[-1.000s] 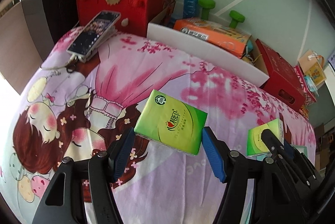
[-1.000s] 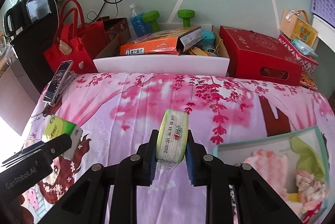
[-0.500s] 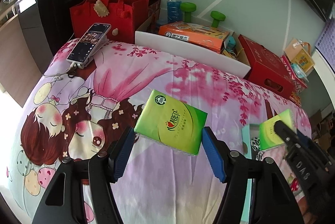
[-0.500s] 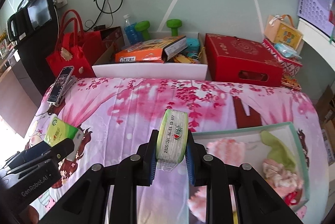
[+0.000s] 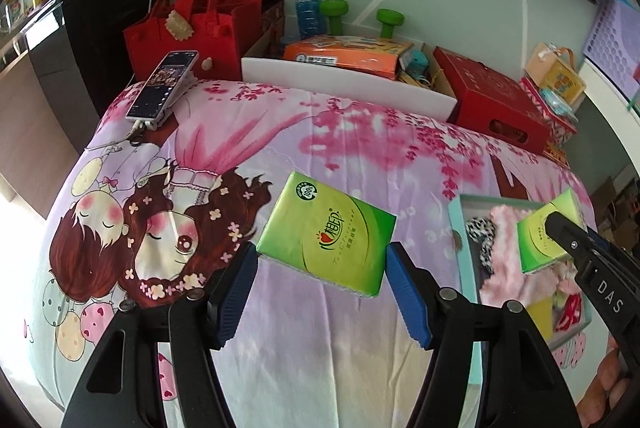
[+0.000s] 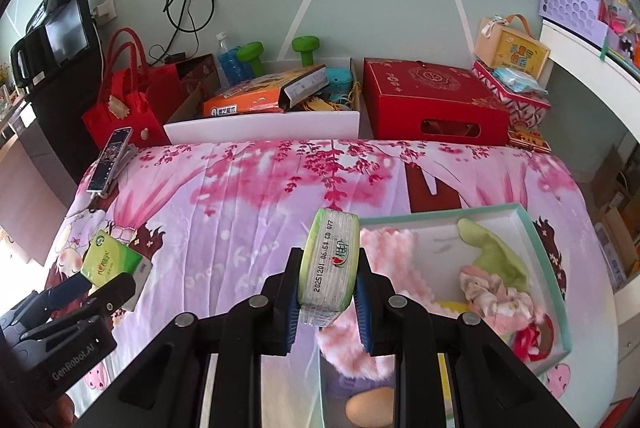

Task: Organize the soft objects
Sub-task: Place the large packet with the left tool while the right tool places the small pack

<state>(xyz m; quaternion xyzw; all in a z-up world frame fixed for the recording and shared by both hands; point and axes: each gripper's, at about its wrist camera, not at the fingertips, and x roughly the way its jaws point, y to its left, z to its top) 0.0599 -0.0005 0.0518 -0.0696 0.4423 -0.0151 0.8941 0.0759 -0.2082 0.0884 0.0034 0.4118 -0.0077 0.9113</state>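
My left gripper [image 5: 318, 270] is shut on a green tissue pack [image 5: 326, 234], held flat above the printed bedsheet [image 5: 360, 156]. My right gripper [image 6: 328, 290] is shut on a second green tissue pack [image 6: 329, 260], held on edge over the left rim of a teal-edged tray [image 6: 548, 252]. The tray holds a pink fluffy cloth [image 6: 384, 240], a green cloth [image 6: 496, 256] and other soft items. In the left wrist view the right gripper [image 5: 560, 228] with its pack [image 5: 540, 240] hangs over the tray [image 5: 464, 268]. The left gripper and its pack [image 6: 108, 264] show at lower left in the right wrist view.
A phone [image 5: 164, 86] lies at the sheet's far left corner. Behind the bed stand a red felt bag [image 5: 188, 28], a white bin [image 5: 348, 88] with an orange box, green dumbbells [image 6: 306, 48], a water bottle and a red gift box [image 6: 432, 104].
Both grippers have risen and drawn back, each still holding its tissue pack. The right gripper now hangs over the tray's left rim, and the tray has come into both views.
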